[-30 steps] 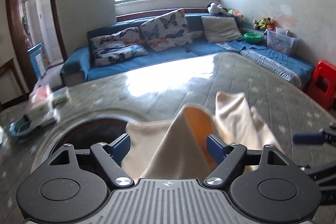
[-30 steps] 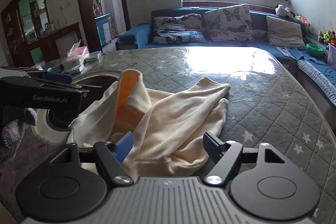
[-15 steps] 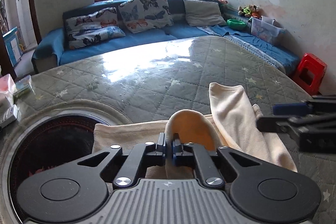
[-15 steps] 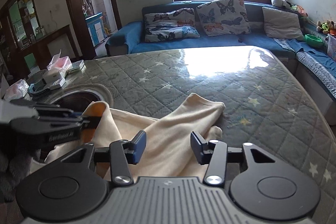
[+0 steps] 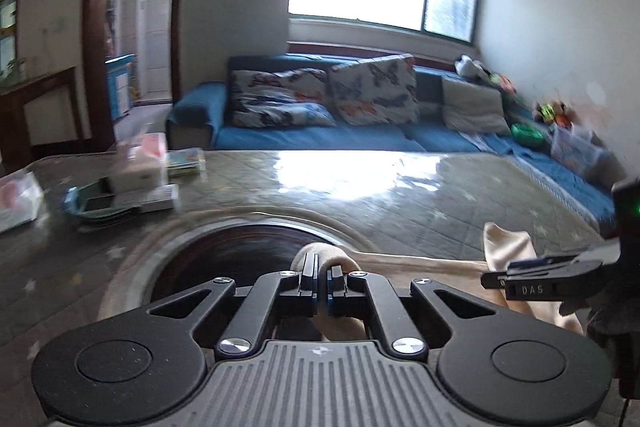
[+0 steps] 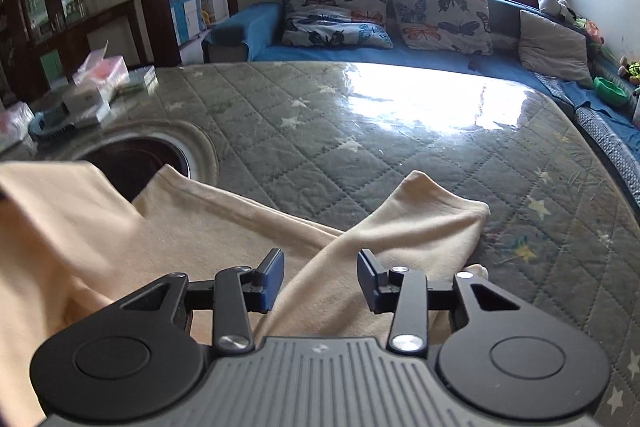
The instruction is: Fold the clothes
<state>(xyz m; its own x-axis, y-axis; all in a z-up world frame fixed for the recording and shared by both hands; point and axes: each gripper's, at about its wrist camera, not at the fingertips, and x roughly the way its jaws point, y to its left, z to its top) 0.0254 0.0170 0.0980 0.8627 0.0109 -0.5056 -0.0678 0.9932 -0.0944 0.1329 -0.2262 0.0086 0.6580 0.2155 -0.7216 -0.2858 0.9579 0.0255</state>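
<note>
A cream garment lies spread on the quilted green table, one sleeve reaching right. My left gripper is shut on a fold of the cream garment at its left end, near the round dark opening. My right gripper is open, its blue-padded fingers straddling the base of the sleeve without pinching it. It also shows at the right of the left wrist view. A raised part of the garment fills the left of the right wrist view.
Boxes, a tissue pack and a teal tray sit at the table's far left. A blue sofa with butterfly cushions runs behind the table and along the right. A doorway is at the back left.
My left gripper, shut on the fold, has pulled it left toward the round opening, stretching the garment flatter. My right gripper has moved forward over the sleeve and stays open.
</note>
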